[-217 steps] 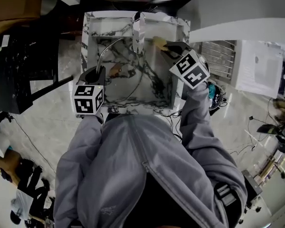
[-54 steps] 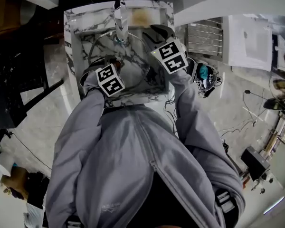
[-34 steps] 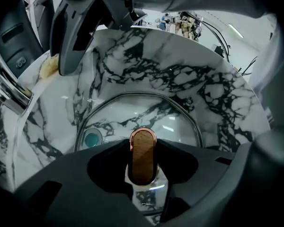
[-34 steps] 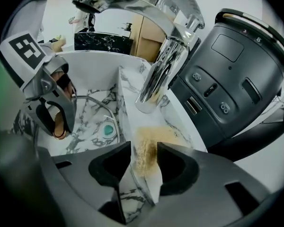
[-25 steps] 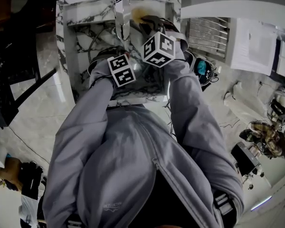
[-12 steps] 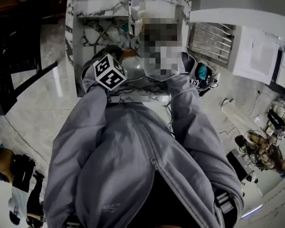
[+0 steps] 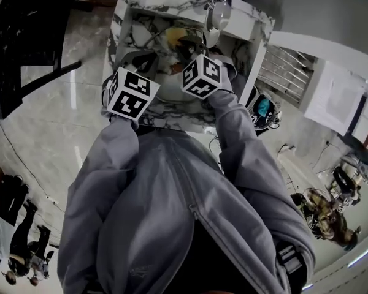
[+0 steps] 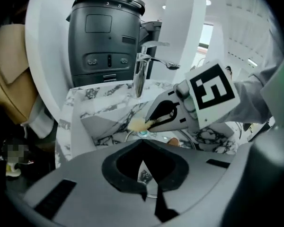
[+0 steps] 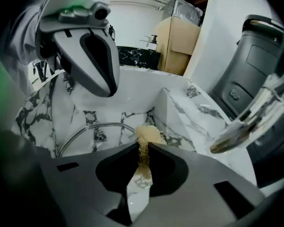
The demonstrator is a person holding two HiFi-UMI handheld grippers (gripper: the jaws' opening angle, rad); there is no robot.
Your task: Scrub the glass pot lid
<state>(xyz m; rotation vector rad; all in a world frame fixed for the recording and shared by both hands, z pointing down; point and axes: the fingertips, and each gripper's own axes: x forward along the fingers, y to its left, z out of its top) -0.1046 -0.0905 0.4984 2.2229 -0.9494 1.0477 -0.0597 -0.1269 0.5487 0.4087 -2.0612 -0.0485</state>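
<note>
Left gripper (image 8: 143,144): jaws just drawn together, nothing between them, held above the basin.
Right gripper (image 9: 142,148): jaws clamped on a tan scrub sponge (image 9: 148,134), angled down into the basin.
Glass pot lid (image 9: 97,138): lies on the bottom of the marble sink (image 9: 132,98), near the sponge.
Faucet (image 8: 138,77): stands at the sink's back rim.

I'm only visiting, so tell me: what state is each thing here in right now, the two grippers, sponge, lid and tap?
left gripper: shut, nothing between its jaws.
right gripper: shut on the tan scrubbing sponge.
tan scrubbing sponge: pinched at the jaw tips.
round glass pot lid with metal rim: lying in the white marble sink, held by neither gripper.
chrome faucet: no water seen running.
</note>
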